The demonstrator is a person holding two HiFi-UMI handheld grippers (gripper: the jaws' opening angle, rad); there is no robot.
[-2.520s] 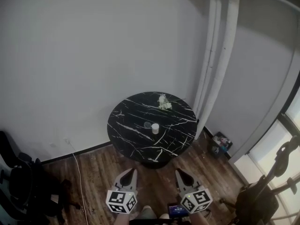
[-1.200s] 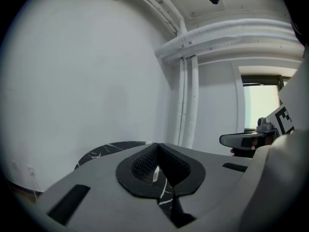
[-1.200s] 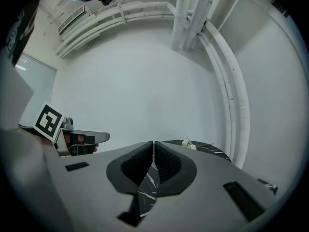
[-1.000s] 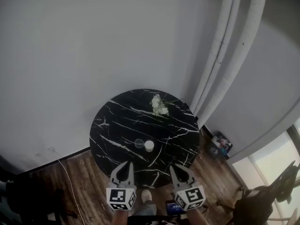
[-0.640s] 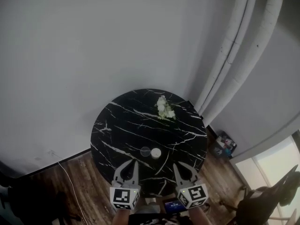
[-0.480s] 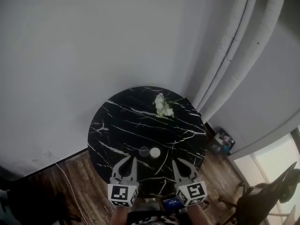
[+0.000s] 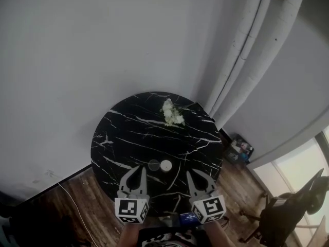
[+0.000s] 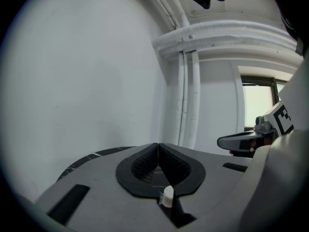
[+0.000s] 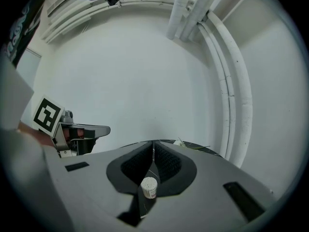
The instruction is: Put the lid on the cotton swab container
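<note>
While lid (image 7: 153,164) flanks container (image 7: 166,164), fingers (image 8: 144,164) closed (both)

The head view is looking steeply down from high above the round black white-veined marble table (image 7: 133,133), far off. Both gripper views are looking nearly level across that table from its near edge, sharing the small white cylindrical container (image 9: 149,187).

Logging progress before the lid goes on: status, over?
Left gripper and right gripper shut, empty, at near edge of table. Lid flat beside cotton swab container, not yet on. Nothing between; flowers far side.
</note>
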